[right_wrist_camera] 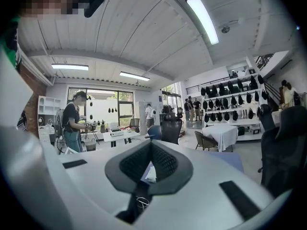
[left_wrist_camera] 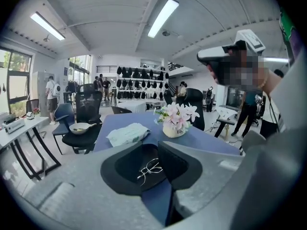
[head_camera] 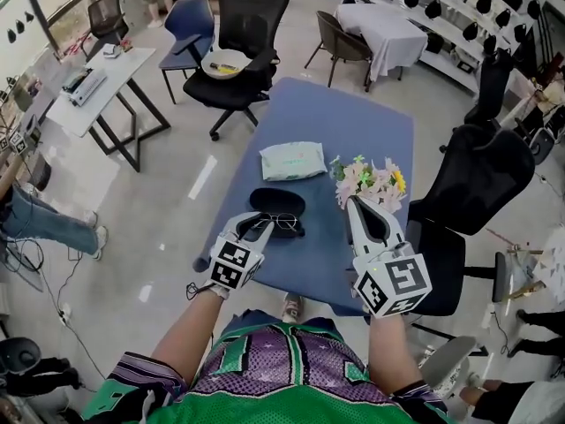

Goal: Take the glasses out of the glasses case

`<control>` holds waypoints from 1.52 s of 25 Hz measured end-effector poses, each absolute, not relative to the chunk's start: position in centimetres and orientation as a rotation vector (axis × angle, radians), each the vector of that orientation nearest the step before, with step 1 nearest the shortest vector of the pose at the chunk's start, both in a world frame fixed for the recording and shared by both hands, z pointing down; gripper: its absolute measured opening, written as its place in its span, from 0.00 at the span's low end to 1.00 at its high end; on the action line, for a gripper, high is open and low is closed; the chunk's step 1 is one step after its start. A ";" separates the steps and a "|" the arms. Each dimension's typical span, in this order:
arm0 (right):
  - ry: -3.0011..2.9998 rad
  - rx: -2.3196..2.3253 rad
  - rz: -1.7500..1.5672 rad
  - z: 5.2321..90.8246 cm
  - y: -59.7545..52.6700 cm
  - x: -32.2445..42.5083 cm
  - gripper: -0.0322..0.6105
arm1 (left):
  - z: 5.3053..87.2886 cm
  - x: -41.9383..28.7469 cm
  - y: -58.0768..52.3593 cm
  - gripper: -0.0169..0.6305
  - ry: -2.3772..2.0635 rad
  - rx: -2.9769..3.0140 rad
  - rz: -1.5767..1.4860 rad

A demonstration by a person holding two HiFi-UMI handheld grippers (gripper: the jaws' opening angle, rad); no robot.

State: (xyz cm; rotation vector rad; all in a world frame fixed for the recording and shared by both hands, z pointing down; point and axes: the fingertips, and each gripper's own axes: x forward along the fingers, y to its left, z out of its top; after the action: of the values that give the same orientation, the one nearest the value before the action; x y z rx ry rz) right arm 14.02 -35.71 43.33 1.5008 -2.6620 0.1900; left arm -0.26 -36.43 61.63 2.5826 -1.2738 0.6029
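Black glasses case point(head_camera: 277, 201) is lying open near the middle of the blue bench point(head_camera: 353, 122), and the thin-wire glasses point(head_camera: 282, 223) are sitting in it, toward its 6 o'clock edge. The left gripper point(head_camera: 254, 230) is hovering at the case's 7 o'clock with its fingers parted. In the left gripper view the glasses point(left_wrist_camera: 150, 168) are showing in the gap between them, against the dark inside of the case point(left_wrist_camera: 123, 169). Whether a finger is touching the frame, I can't tell.

The right gripper point(head_camera: 352, 203) is hanging at the case's 3 o'clock, fingers pressed together at the tips and pinching nothing. It's sitting just beside the flowers point(head_camera: 371, 180). A pale green tissue pack point(head_camera: 291, 160) is lying at the case's 12 o'clock.
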 end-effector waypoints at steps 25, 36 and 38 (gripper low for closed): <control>-2.687 1.336 0.261 46.7 -38.2 13.4 0.05 | 73.4 -0.2 -38.3 0.18 -1.252 2.366 0.966; -2.692 1.326 0.277 47.1 -38.7 13.5 0.05 | 76.0 -0.2 -38.7 0.18 -1.208 2.282 1.134; -2.691 1.327 0.280 47.1 -38.9 13.5 0.05 | 76.1 -0.2 -38.7 0.18 -1.205 2.268 1.147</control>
State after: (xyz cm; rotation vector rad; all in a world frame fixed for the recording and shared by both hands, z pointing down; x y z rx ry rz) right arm 13.51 -38.86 47.10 1.3265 -2.6908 0.2802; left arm -0.24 -38.72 76.11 2.2680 -1.2048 1.1465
